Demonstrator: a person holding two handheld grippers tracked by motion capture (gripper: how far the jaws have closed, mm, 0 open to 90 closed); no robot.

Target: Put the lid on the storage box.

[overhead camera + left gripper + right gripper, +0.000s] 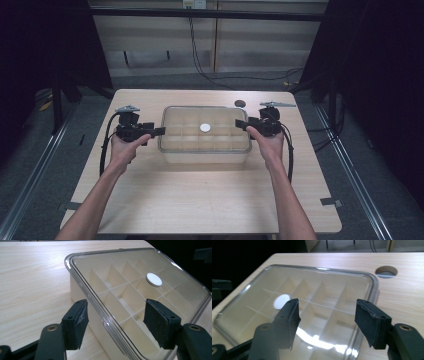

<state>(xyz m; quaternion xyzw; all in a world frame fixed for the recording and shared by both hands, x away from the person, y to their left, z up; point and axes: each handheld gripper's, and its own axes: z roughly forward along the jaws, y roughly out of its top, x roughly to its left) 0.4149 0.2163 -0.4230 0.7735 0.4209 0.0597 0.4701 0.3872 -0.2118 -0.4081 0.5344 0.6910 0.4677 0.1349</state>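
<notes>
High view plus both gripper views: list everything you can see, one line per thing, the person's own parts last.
table: one, light wood, centre of the floor.
compartment box: one, cream with dividers, mid-table.
clear lid: one, transparent, lying on the box.
white disc: one, at the lid's centre.
cable hole: one, dark, behind the box's right end.
floor cables: black, beyond the table.
left gripper: black, open, at the box's left end.
right gripper: black, open, at the right end.

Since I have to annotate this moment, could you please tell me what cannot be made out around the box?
- Box contents: high view, too small; glare on the clear lid in the right gripper view.
- White disc: on or under the lid, unclear.
- Box's near end: left gripper view, cut off by the bottom edge.
- Table hole: depth dark.
</notes>
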